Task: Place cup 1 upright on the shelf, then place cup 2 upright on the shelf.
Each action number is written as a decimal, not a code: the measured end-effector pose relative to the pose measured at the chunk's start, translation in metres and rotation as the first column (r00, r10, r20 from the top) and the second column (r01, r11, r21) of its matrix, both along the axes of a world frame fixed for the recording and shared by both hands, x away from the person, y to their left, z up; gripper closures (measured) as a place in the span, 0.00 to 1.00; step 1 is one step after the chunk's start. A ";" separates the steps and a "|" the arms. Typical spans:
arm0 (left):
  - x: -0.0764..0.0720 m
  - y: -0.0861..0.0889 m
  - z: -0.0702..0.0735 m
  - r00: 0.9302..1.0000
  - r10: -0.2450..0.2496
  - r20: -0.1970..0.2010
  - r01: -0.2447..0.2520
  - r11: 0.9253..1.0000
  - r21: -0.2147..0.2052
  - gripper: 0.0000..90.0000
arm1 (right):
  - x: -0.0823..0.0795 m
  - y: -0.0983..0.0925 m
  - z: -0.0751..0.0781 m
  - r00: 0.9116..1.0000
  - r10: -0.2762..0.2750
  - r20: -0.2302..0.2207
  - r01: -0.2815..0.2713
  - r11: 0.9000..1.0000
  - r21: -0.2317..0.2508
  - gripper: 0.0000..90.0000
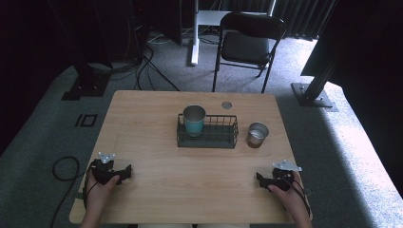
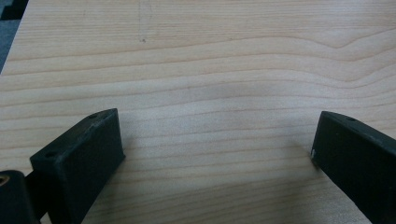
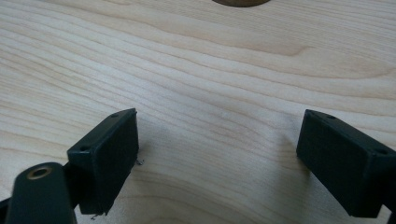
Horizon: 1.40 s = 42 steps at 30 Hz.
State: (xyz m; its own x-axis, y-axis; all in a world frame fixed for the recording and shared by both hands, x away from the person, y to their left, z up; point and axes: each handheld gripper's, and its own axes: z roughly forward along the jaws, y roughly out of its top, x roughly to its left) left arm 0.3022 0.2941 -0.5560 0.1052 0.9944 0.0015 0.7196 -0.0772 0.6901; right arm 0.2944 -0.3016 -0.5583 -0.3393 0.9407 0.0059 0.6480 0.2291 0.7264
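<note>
A black wire basket (image 1: 207, 134) stands at the middle of the wooden table (image 1: 157, 161), and a teal metal cup (image 1: 194, 120) sits upright in its left end. To the basket's right, on the table, stands a second metal cup (image 1: 257, 135) with a brown outside. My left gripper (image 1: 124, 174) rests near the front left edge, held in a hand, jaws wide apart over bare wood (image 2: 215, 135). My right gripper (image 1: 260, 179) rests near the front right edge, also open with nothing between its jaws (image 3: 219, 144). The brown cup's base (image 3: 240, 2) shows at the top of the right gripper view.
A small round grommet (image 1: 226, 105) is set into the table's far edge. Beyond the table stand a black folding chair (image 1: 247, 42), a white stand leg (image 1: 194, 45) and dark frame posts. Cables (image 1: 64, 168) trail on the grey carpet at the left.
</note>
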 end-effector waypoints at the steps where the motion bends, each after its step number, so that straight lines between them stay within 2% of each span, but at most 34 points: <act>1: 0.000 0.000 0.000 1.000 -0.003 0.001 0.003 1.000 0.000 0.03 | 0.000 0.000 0.000 1.000 0.000 0.000 0.000 1.000 0.000 0.14; 22: 0.001 0.000 0.000 1.000 -0.006 0.002 0.006 1.000 0.000 0.03 | 0.000 0.000 0.000 1.000 0.002 -0.002 -0.002 1.000 0.000 0.14; 30: 0.001 0.000 0.000 1.000 -0.006 0.003 0.006 1.000 0.000 0.03 | 0.000 -0.002 0.000 1.000 0.022 -0.002 -0.022 1.000 0.002 0.14; 34: 0.001 0.000 0.000 1.000 -0.010 0.004 0.010 1.000 0.000 0.03 | 0.006 -0.004 0.001 1.000 0.003 -0.008 -0.003 1.000 -0.002 0.14; 40: 0.001 0.000 0.000 1.000 -0.010 0.004 0.010 1.000 0.000 0.03 | 0.014 -0.004 0.001 1.000 -0.020 0.010 0.020 1.000 -0.002 0.14; 42: 0.001 0.000 0.000 1.000 -0.010 0.003 0.010 1.000 0.000 0.03 | 0.018 -0.004 0.001 0.999 -0.034 0.020 0.034 0.999 0.011 0.14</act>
State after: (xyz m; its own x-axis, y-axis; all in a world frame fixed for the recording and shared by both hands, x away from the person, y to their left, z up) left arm 0.3035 0.2942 -0.5562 0.1150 0.9934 0.0018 0.7170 -0.0842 0.6919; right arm 0.3120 -0.3056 -0.5568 -0.3071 0.9516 0.0096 0.6403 0.1991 0.7419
